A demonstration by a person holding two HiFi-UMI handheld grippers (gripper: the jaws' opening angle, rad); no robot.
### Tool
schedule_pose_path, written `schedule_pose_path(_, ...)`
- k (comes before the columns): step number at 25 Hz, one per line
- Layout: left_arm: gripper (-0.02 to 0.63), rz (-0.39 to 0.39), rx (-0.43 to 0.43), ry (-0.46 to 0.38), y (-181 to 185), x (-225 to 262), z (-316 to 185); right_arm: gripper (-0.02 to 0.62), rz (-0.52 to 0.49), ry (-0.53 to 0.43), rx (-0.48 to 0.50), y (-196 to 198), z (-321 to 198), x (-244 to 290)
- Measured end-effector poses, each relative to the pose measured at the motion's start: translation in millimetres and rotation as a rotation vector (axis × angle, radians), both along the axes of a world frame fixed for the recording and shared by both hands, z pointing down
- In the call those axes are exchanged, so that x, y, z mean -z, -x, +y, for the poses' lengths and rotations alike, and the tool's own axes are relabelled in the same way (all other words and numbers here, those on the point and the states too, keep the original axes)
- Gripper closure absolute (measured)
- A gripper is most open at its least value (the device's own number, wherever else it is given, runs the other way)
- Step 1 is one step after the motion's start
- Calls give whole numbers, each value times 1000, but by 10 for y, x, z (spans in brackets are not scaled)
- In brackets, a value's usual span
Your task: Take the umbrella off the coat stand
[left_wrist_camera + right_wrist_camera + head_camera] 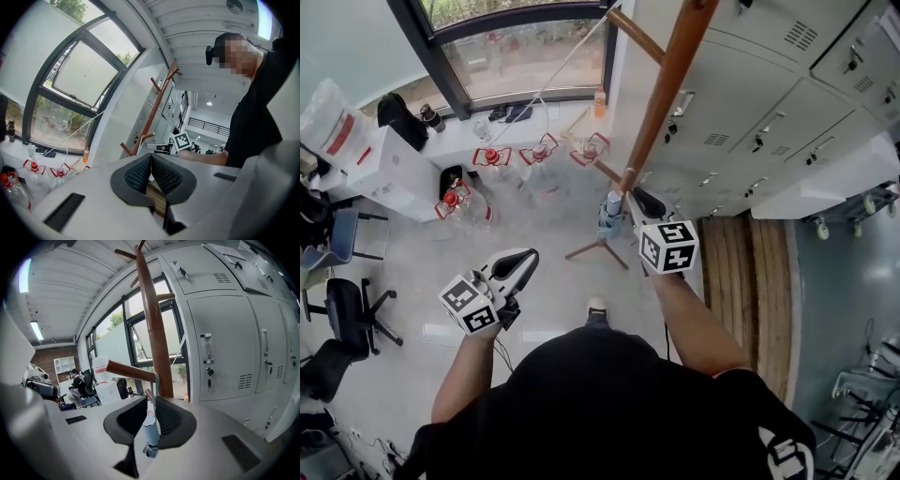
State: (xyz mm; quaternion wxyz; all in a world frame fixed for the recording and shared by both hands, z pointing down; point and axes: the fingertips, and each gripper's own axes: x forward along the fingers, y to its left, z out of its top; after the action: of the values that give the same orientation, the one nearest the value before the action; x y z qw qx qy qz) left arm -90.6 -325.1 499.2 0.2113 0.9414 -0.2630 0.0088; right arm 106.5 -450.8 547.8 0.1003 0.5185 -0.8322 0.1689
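Note:
A wooden coat stand (661, 84) rises in front of the grey lockers; it also shows as the coat stand (154, 324) in the right gripper view. A small folded blue-and-white umbrella (151, 434) hangs by its strap (156, 390) from a low peg (129, 370). My right gripper (151, 416) is open around it; the umbrella rests against the right-hand pad (171, 420), with a gap to the other pad. From above, the umbrella (609, 214) hangs by the pole, just left of the right gripper (630, 204). My left gripper (525, 258) hangs away from the stand, its pads (161, 173) pressed together on nothing.
Grey lockers (769, 103) stand right behind the stand. Several water jugs with red caps (502, 169) crowd the floor under the window. Office chairs (347, 309) are at the left. A wooden floor strip (750, 272) runs along the lockers. The stand's legs (595, 251) spread near my feet.

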Motion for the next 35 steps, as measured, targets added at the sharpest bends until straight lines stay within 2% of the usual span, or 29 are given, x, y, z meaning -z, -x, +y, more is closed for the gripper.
schedule_pose_path(17,583,15,18,24,-19,-116,-120,523,10,-6,-1,23,-279,-16)
schedule_pose_path(25,583,9,35,22,27,-133,-136,558,12,-10,-4,11,-305,-14)
schedule_pose_path(35,583,6,32,25,-14,-133,-116,568,18,-6,6,33,-319,-43)
